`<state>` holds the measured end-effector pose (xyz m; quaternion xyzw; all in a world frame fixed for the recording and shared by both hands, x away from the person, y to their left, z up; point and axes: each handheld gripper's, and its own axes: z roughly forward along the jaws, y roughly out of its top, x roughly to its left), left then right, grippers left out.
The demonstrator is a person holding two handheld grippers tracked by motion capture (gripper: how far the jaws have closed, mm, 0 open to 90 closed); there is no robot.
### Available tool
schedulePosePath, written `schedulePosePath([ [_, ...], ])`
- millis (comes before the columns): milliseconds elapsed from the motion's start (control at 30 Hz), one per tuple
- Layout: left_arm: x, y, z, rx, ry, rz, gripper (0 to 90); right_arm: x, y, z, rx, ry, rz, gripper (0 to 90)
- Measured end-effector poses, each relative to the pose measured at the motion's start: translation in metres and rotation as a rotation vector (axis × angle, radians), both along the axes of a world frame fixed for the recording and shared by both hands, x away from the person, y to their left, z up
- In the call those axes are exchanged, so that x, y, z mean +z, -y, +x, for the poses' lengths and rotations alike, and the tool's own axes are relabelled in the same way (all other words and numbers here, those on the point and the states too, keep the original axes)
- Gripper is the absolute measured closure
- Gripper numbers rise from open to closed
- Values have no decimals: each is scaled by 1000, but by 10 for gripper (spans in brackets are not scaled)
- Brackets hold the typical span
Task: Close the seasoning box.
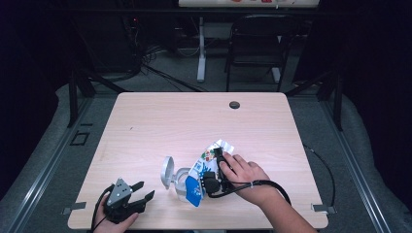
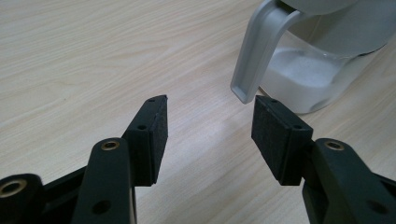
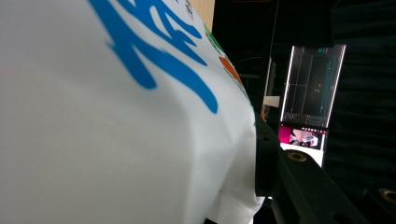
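Now, step in hand: pouring. Your right gripper (image 1: 212,175) is clamped on the white printed plastic bag with blue lettering (image 1: 208,167) and tips it over the clear round plastic container holding white powder (image 1: 181,187).
Right tool: jaws narrow, pads pressed into the bag's side; bag wall bulges against one black pad (image 3: 266,158).
Left tool: your left gripper (image 1: 141,192) sits left of the container, jaws wide, nothing between them.
Container: near the front edge of the light wooden table (image 1: 160,121), its grey flip lid (image 1: 167,172) standing open on its left side.
Next move, my judgement: raise the bag's far end gently, keep its mouth over the container's opening; steady the container with the left tool if it shifts.
Left gripper view: white powder level (image 2: 303,74) through the wall, grey lid tab (image 2: 261,51) just beyond the pads.
High view: bag-over-container layout; powder level too small to tell.
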<state>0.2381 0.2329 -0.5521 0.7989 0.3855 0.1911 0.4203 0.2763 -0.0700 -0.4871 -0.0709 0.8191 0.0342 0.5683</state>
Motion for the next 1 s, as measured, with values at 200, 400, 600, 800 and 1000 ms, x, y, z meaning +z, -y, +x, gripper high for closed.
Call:
schedulePosePath([
  [200,0,0,0,2,1,-1,467,0,0,0,5,-1,11,690],
  [400,0,0,0,0,2,0,467,0,-1,0,5,2,8,691],
  [600,0,0,0,2,2,-1,467,1,-1,-1,3,4,-1,693],
  [800,0,0,0,3,3,-1,467,1,-1,-1,7,2,1,695],
  [1000,0,0,0,4,2,-2,467,0,0,-1,15,6,4,696],
])
